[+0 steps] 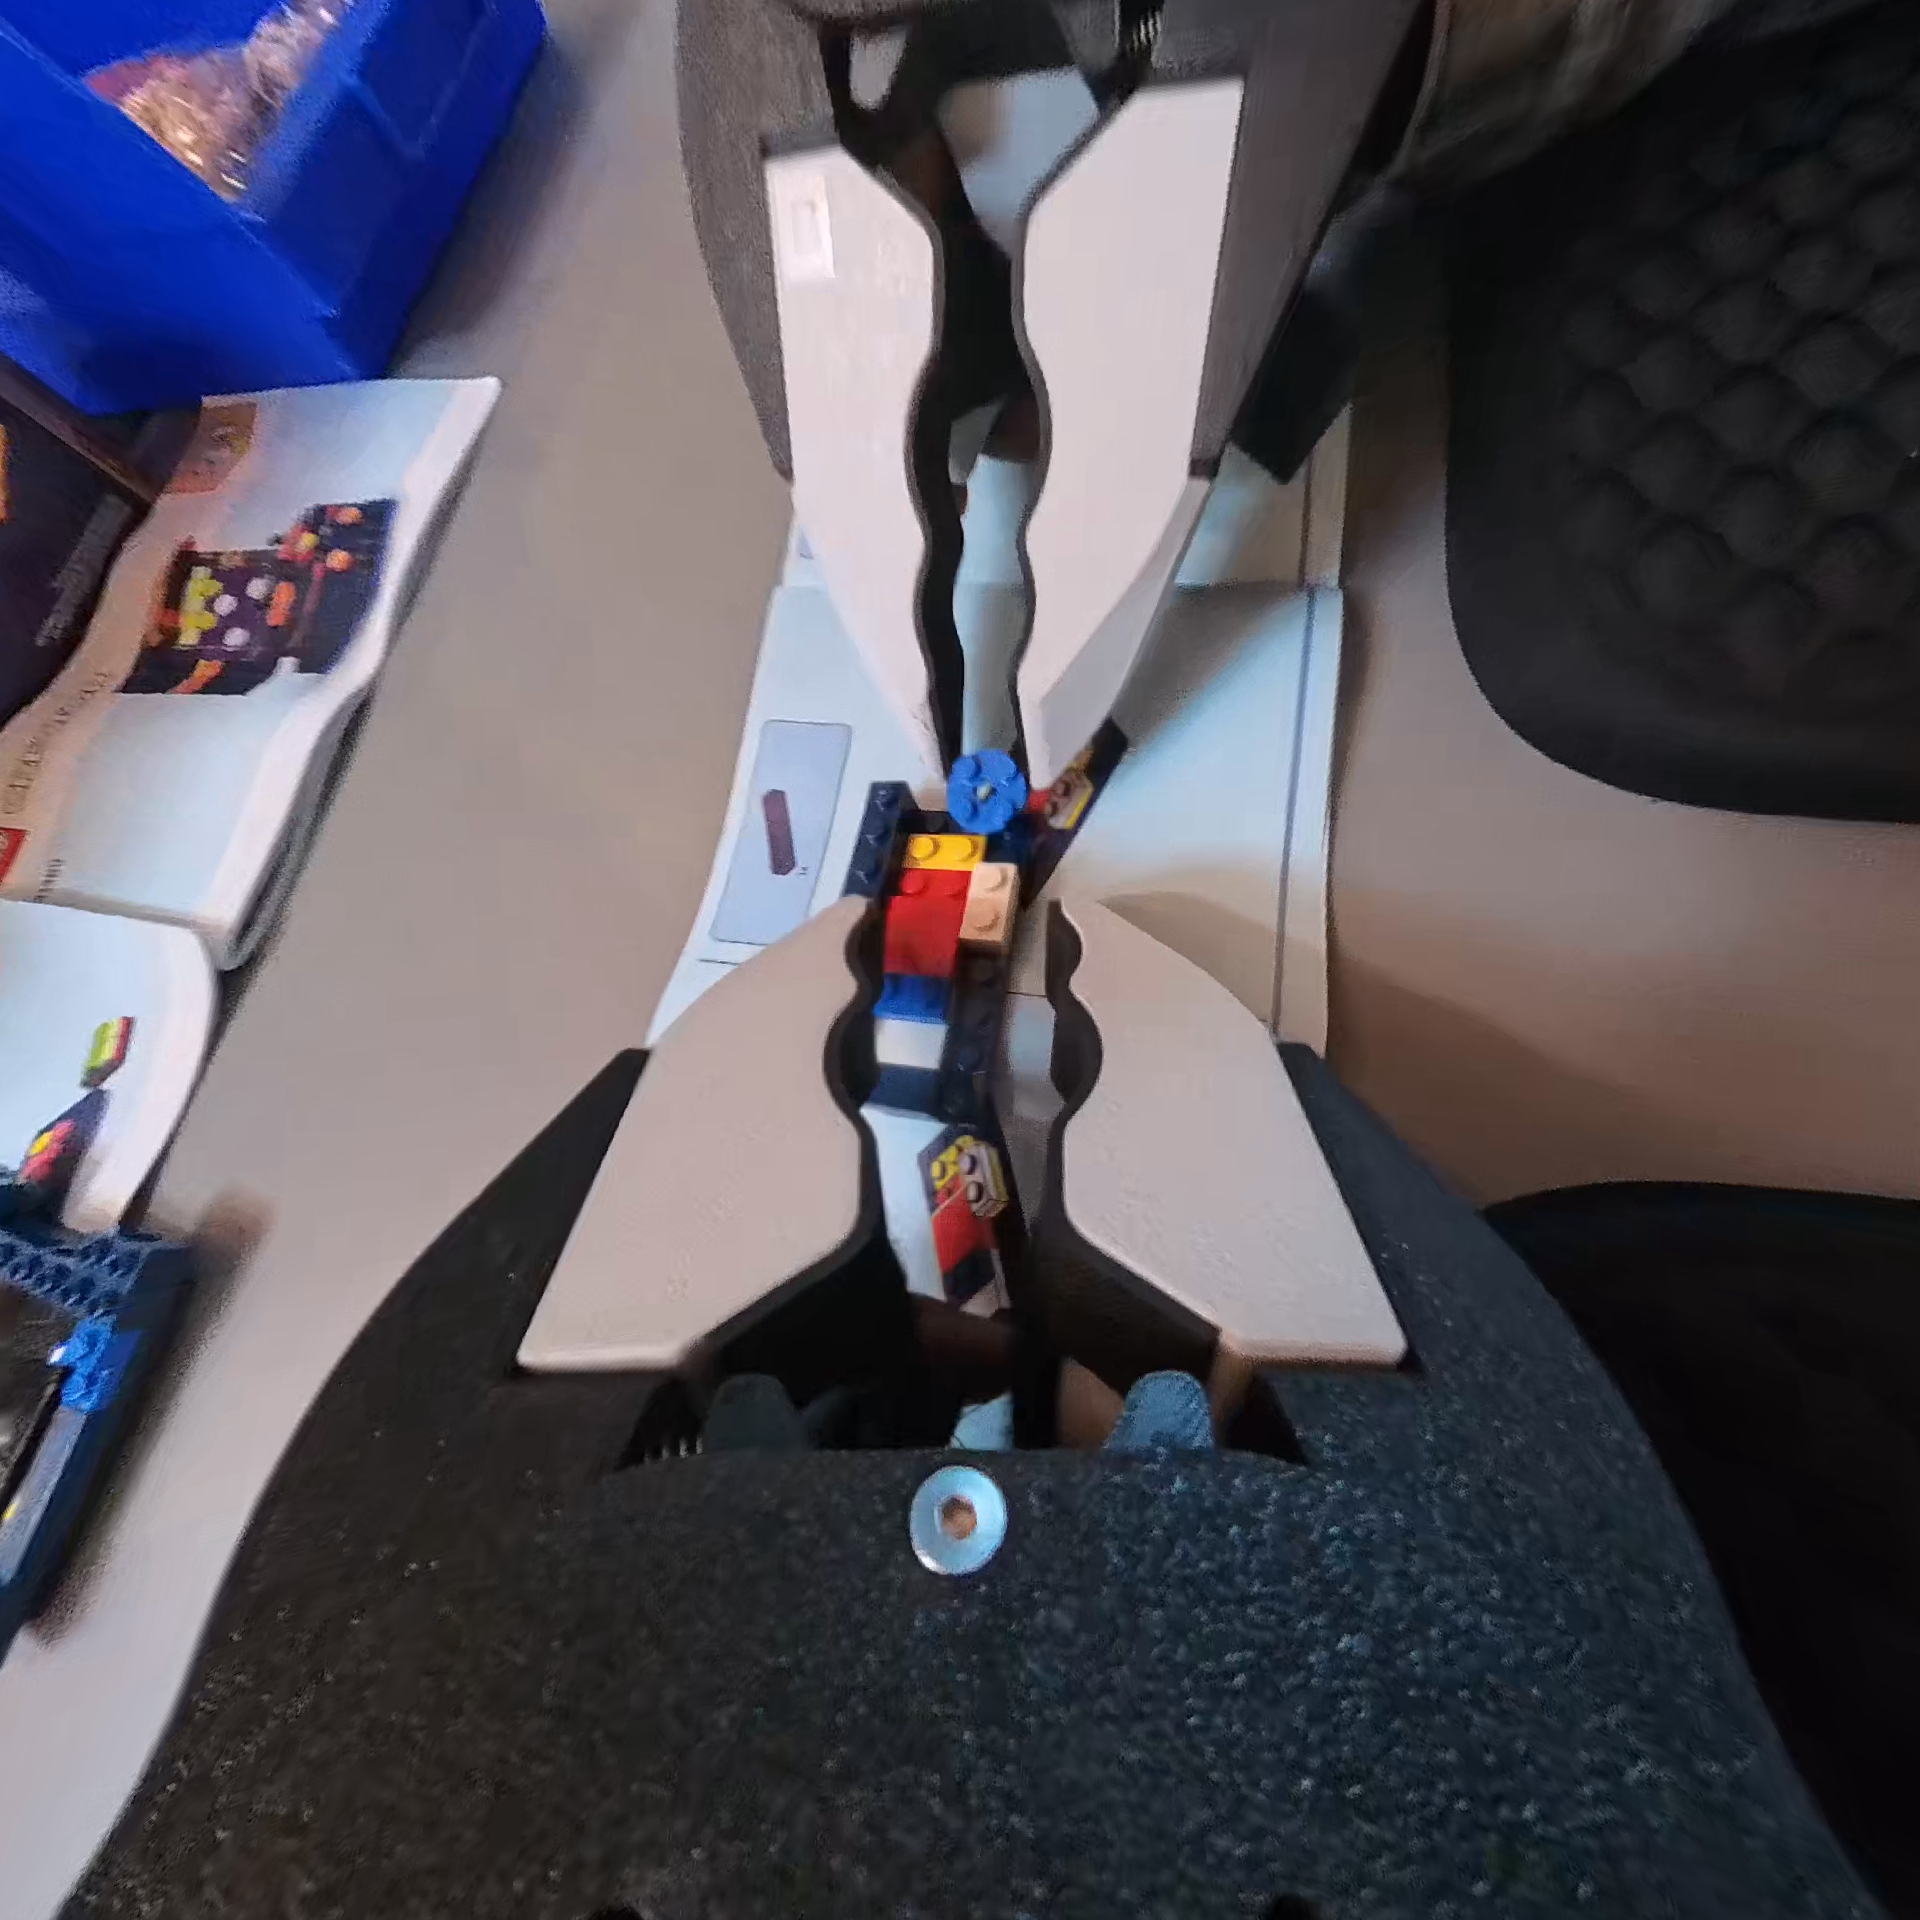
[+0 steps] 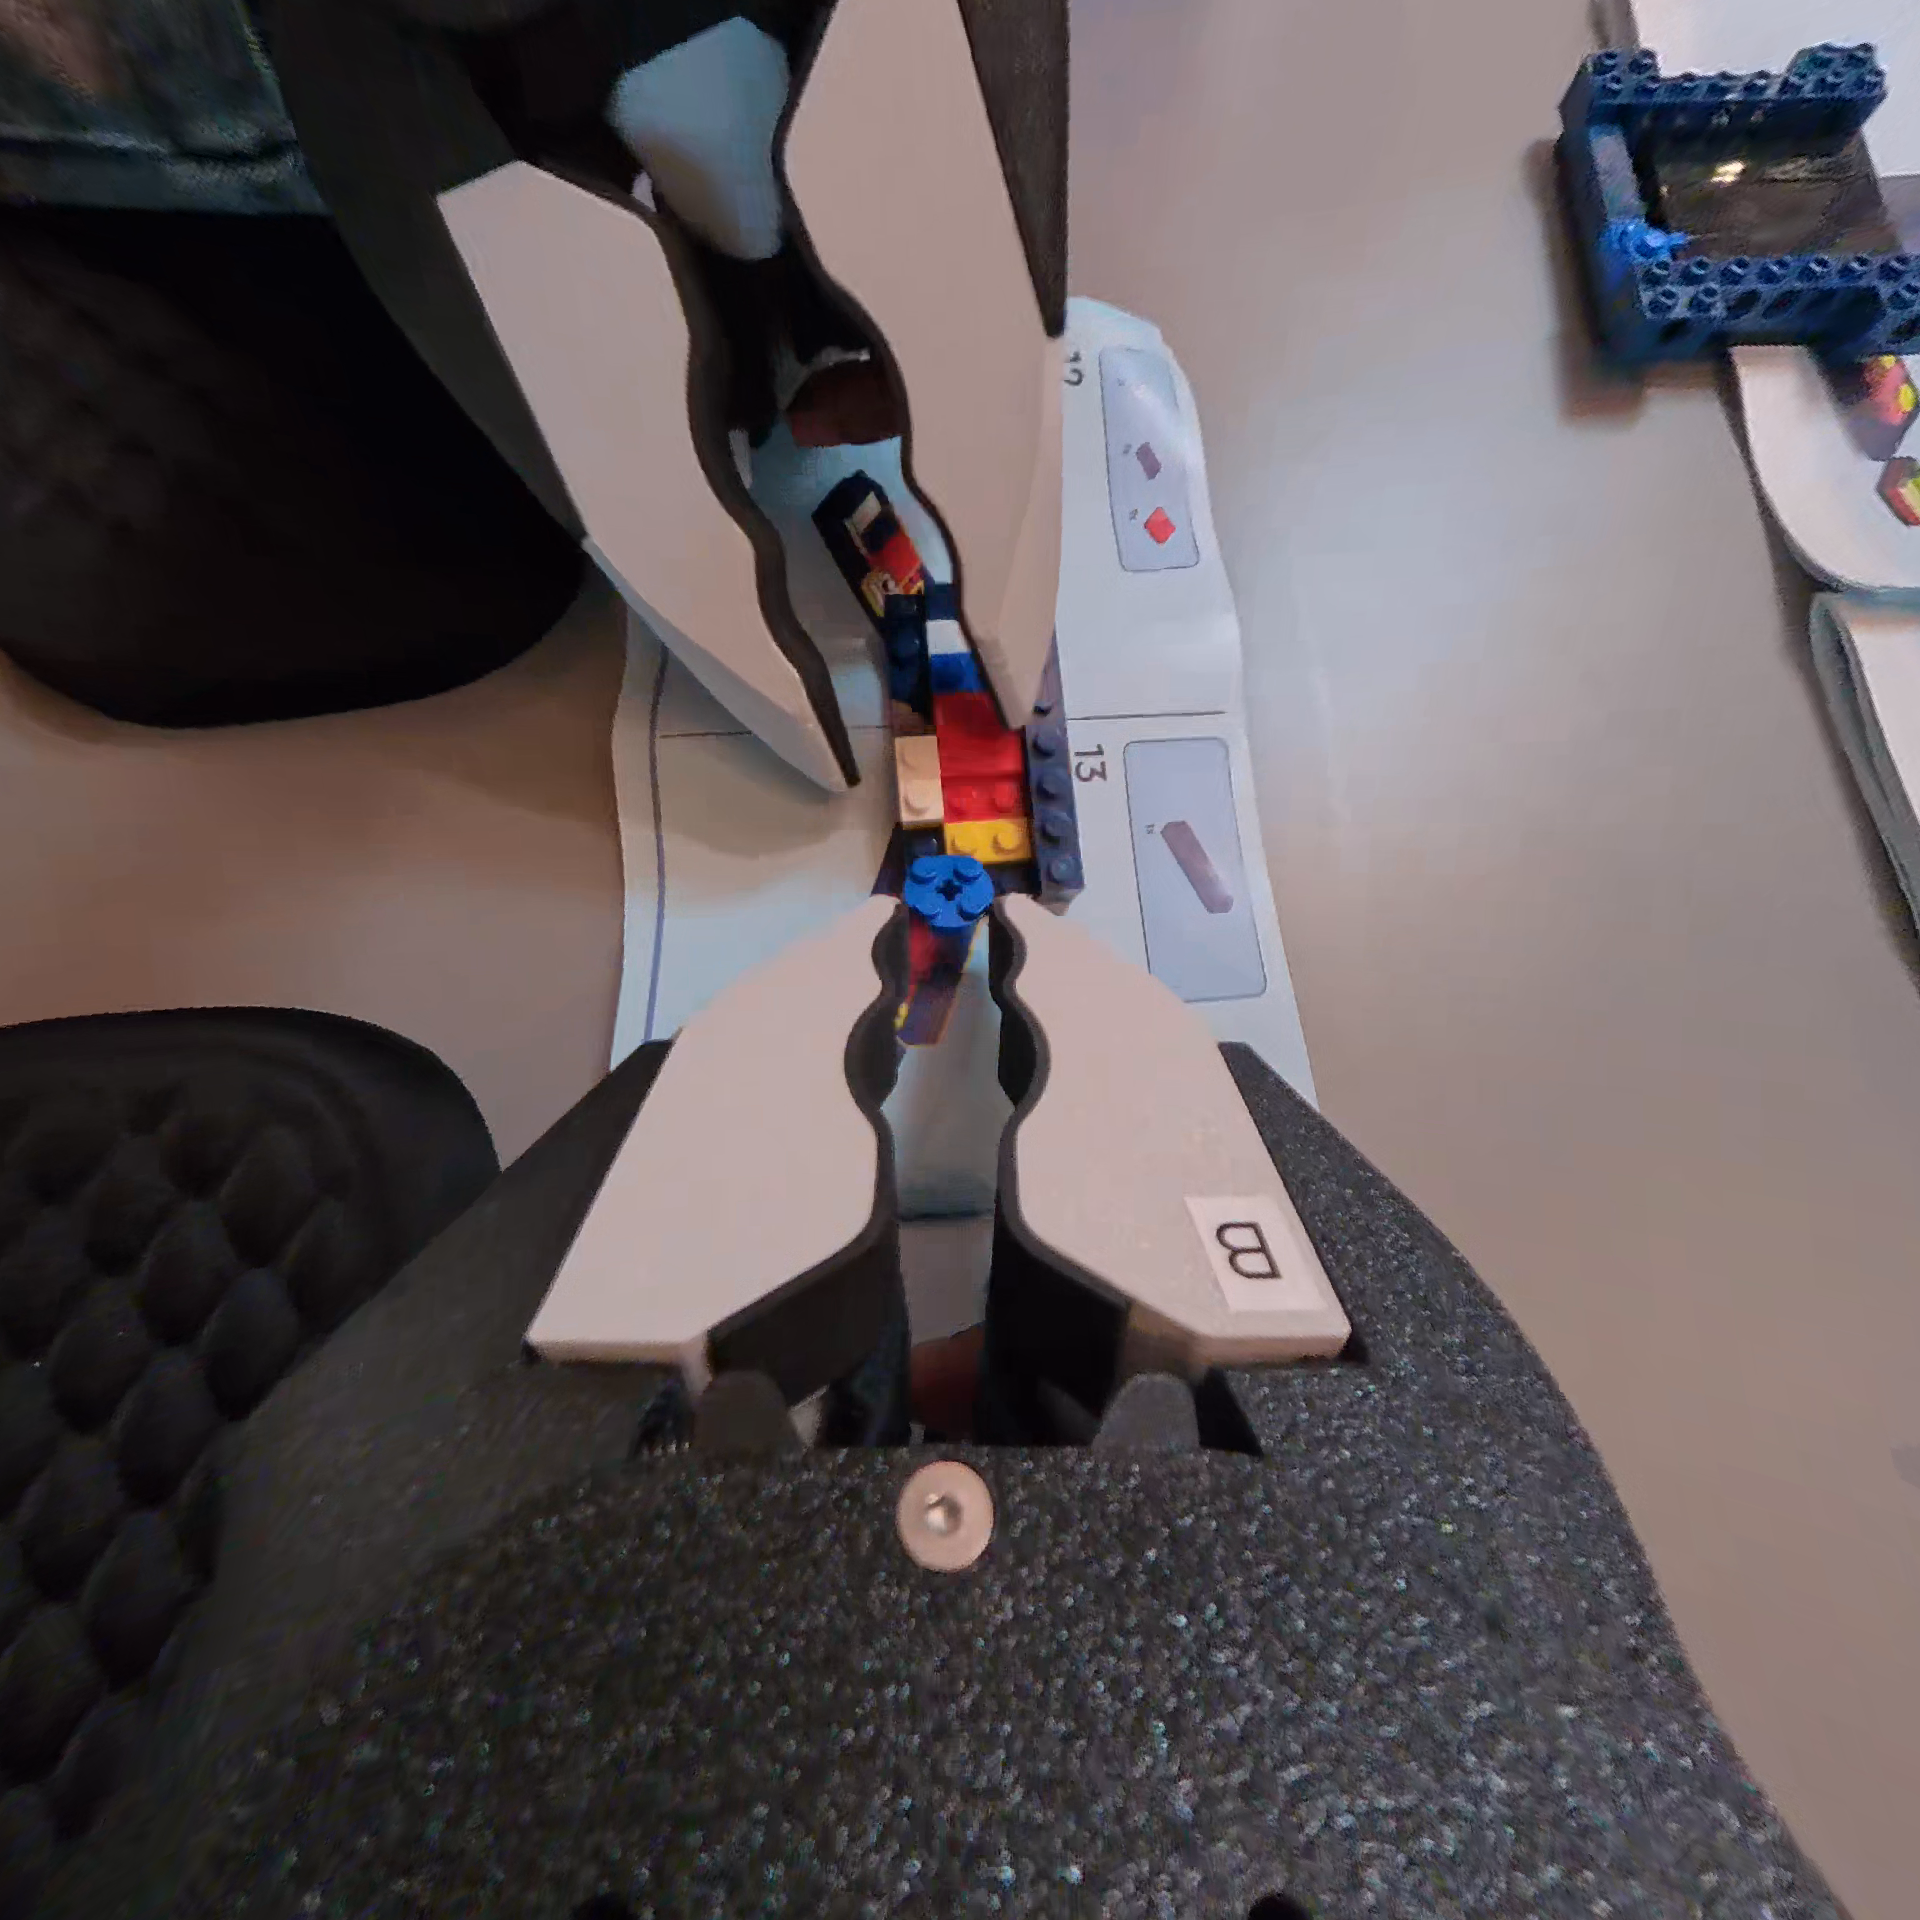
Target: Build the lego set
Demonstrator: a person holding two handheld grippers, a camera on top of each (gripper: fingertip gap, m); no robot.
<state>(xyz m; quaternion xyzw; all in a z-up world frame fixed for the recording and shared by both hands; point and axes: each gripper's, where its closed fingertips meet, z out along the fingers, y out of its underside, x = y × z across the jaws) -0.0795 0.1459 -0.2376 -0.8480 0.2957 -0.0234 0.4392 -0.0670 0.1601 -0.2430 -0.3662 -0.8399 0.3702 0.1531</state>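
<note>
Where the two tongs meet at frame centre, we see the right gripper (image 2: 945, 914) narrowed on a small blue round plate (image 2: 945, 888), both tips pressed to its rim. The plate hangs just at the near end of a little brick assembly (image 2: 977, 779). The left gripper (image 1: 961, 914) stands wider, astride that assembly. In the right wrist view one of its fingers (image 2: 831, 758) is clear of the tan brick, so we read it as holding nothing. The assembly lies on an open instruction booklet (image 1: 1226, 727) on the beige table (image 1: 571, 520).

We judge that a round, studded piece this small can easily twist between flat tips. It should be kept level, and the tips square on its rim.

The bricks are hard, glossy plastic: red, yellow, tan and blue blocks inside a dark blue studded border. The fingers are matt pale plates with wavy black inner edges, and the gripper bodies are speckled black. A blue bin (image 1: 208, 229) sits at upper left, a dark blue brick frame (image 2: 1745, 208) at upper right, and a black honeycomb-textured cushion (image 1: 1683, 468) beside them.
</note>
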